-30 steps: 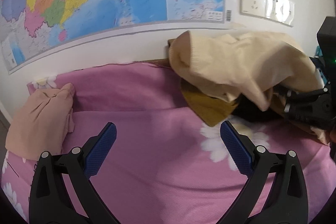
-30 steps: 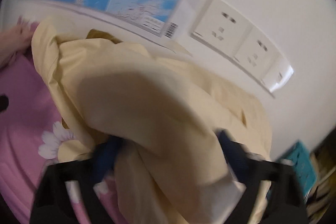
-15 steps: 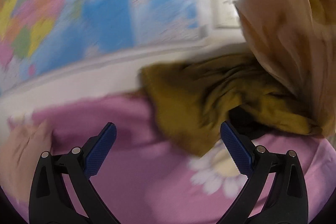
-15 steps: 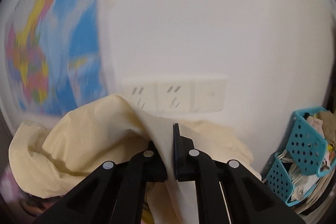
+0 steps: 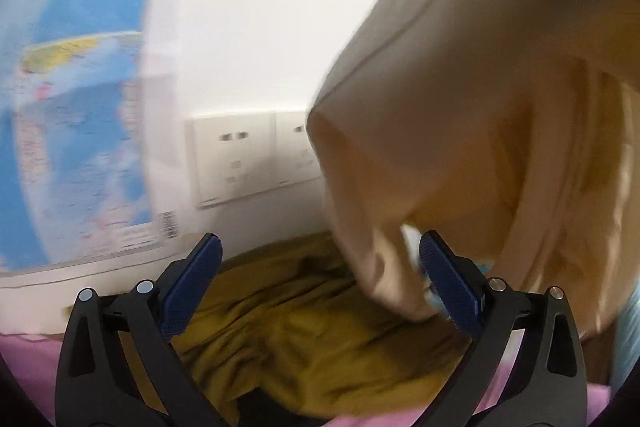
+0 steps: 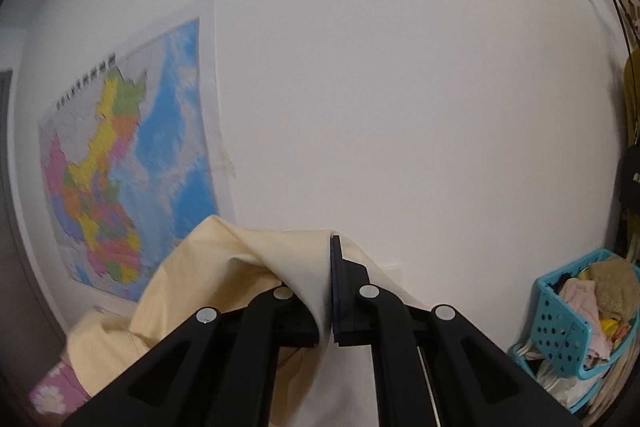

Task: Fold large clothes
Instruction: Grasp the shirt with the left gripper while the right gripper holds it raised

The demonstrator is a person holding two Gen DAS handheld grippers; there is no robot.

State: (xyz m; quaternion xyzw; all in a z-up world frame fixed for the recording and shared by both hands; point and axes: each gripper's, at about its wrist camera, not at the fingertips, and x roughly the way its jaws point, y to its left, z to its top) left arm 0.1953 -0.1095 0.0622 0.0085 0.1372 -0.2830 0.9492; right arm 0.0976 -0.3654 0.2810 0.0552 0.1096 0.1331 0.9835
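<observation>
Beside right tongs (image 6: 326, 291) gripping cream garment (image 6: 224, 267), blue basket (image 6: 560, 323) holds clothes; left tongs (image 5: 320, 291) wide

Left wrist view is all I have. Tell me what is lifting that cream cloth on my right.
Observer: The right gripper is shut on a fold of the cream garment, holding it up in front of the white wall.
Operator: Say what else is on that side.
Observer: A turquoise basket stuffed with clothes sits at the far right by the wall.
Operator: Report my own gripper against that.
Observer: The left gripper is open and empty, above the mustard garment on the pink bedding; the cream cloth hangs just beside its right finger.
</observation>
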